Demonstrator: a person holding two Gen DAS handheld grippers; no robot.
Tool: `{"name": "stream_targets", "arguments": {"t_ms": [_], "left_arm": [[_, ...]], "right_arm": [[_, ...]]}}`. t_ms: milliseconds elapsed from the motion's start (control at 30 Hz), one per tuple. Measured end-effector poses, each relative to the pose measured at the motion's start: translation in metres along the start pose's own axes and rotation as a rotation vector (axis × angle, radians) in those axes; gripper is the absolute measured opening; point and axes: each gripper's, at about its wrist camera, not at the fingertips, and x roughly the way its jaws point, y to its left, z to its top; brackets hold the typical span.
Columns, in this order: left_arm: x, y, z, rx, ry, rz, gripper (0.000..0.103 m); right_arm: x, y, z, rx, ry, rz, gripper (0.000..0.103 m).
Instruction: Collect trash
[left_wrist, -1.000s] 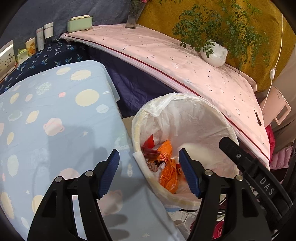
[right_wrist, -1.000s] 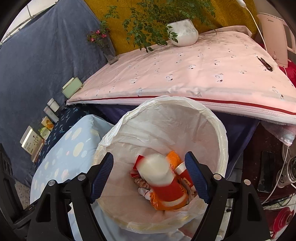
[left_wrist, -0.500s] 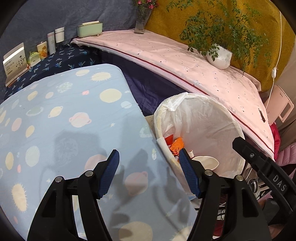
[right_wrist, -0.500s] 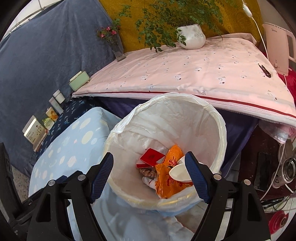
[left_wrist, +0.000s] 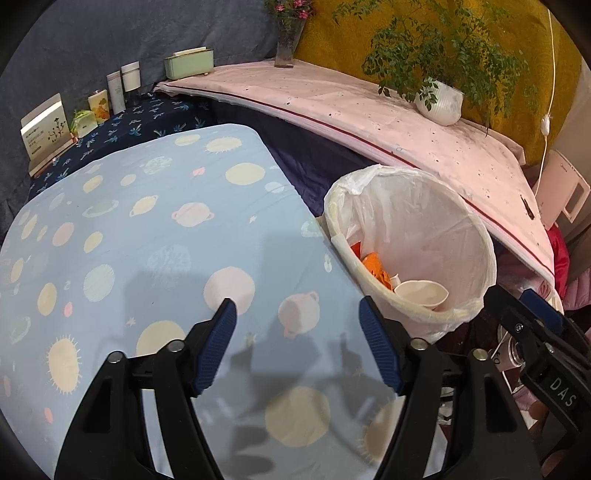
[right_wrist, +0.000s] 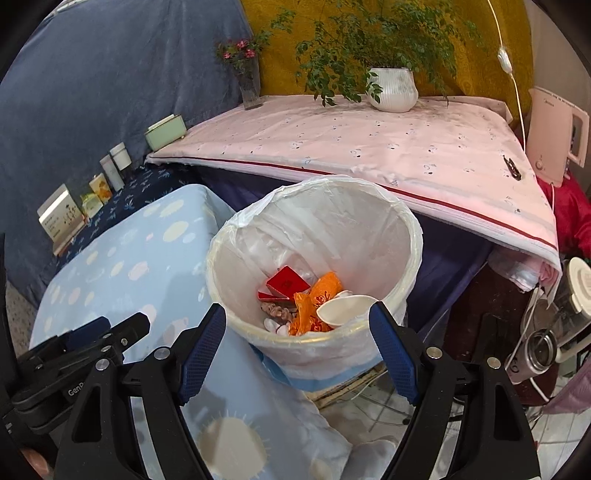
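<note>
Both grippers are empty — left gripper (left_wrist: 295, 314), jaws opening, over the bare blue cloth (left_wrist: 147, 229); right gripper (right_wrist: 297, 317) agape above the bin (right_wrist: 410, 236) off the cloth's right edge. Trash (right_wrist: 317, 299) lies inside — nearer the right hand.

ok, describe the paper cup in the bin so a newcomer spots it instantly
Find the white-lined trash bin between the planet-print blue cloth and the pink-covered table. At the bottom, near its front wall, lies the paper cup on its side, beside the orange wrappers. It is the only plain white, open-mouthed item among red and orange packaging.
</note>
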Motion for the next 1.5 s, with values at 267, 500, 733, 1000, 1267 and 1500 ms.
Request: {"name": "stream_targets", "arguments": {"t_ms": [267,500,733,1000,1267,1500], "left_arm": [[-0.019,-0.005,-0.011,0.025,-0.009,0.047,0.087],[-0.031,-0.003,-0.019,-0.003,-0.025,0.055,0.093],[-0.034,-0.003,-0.029,-0.012,-0.022,0.065,0.093],[-0.038,-0.005,-0.037,-0.019,-0.022,0.074,0.093],[-0.037,-0.006,-0.042,-0.023,-0.018,0.079,0.093],[-0.032,-0.01,-0.045,-0.023,-0.012,0.091,0.093]], "right_arm": [[-0.02,0.002,-0.009,-0.042,-0.001,-0.035,0.084],[-0.026,0.0,-0.016,-0.037,0.038,-0.003,0.098],[-0.033,0.002,-0.022,-0.074,0.011,-0.024,0.096],[-0.041,0.007,-0.028,-0.128,-0.007,-0.031,0.096],[-0.043,0.008,-0.029,-0.143,-0.013,-0.033,0.096],[-0.041,0.006,-0.028,-0.14,-0.015,-0.03,0.096]]}}
